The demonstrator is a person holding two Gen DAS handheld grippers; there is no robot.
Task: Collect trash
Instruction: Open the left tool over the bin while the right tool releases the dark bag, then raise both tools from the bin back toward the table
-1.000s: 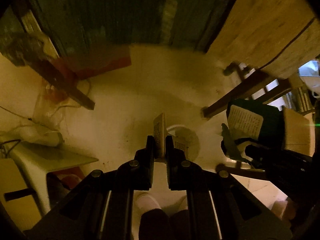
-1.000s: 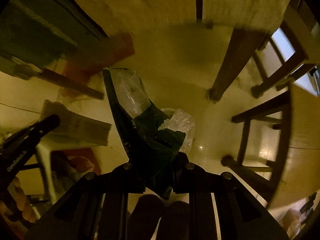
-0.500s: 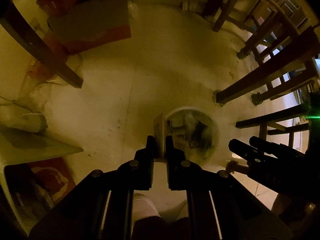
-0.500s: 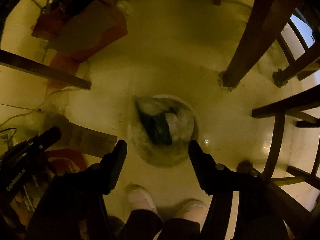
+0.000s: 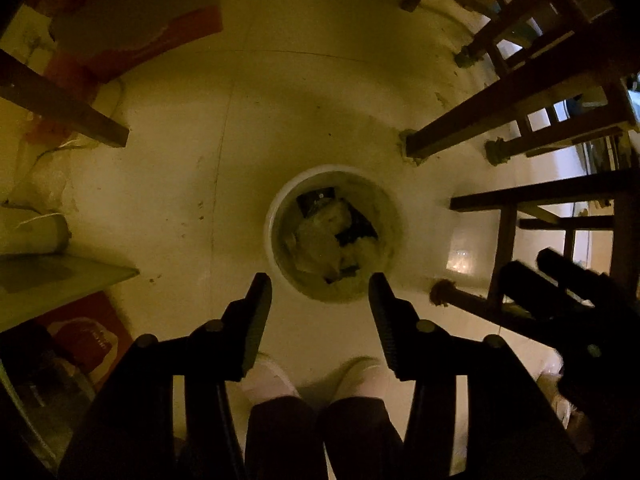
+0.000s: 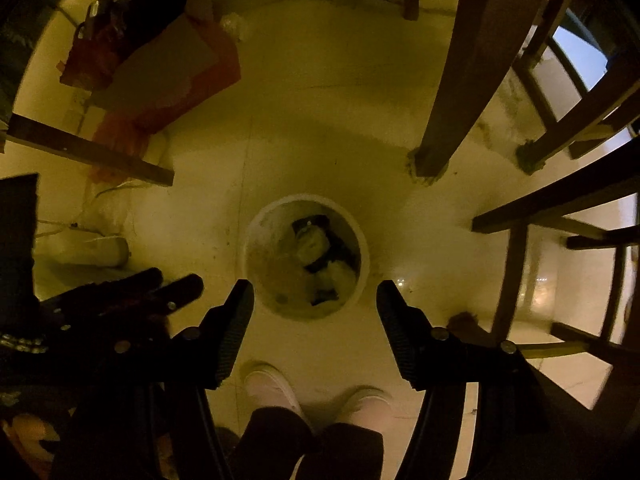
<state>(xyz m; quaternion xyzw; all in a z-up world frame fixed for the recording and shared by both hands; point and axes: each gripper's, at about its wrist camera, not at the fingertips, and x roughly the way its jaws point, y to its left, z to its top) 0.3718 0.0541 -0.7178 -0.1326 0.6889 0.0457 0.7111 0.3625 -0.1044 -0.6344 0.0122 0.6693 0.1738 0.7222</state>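
Observation:
A round white trash bin (image 5: 276,200) stands on the pale floor below me; in the right wrist view the bin (image 6: 362,236) is also straight below. Inside lie crumpled clear plastic (image 5: 324,236) and dark green wrappers (image 6: 320,260). My left gripper (image 5: 320,284) hangs open and empty above the bin's near rim. My right gripper (image 6: 316,292) is open and empty above the same rim. Each gripper shows at the edge of the other's view: the right one (image 5: 560,280) and the left one (image 6: 160,288).
Dark wooden chair and table legs (image 5: 480,128) stand to the right of the bin, and another leg (image 5: 60,108) at the left. A red and grey box (image 6: 168,68) lies at the back left. My white shoes (image 6: 276,388) are just behind the bin.
The right gripper opened first and dropped its green wrapper and plastic into the bin. The left gripper then opened and let go of the flat card. Both views now point straight down.

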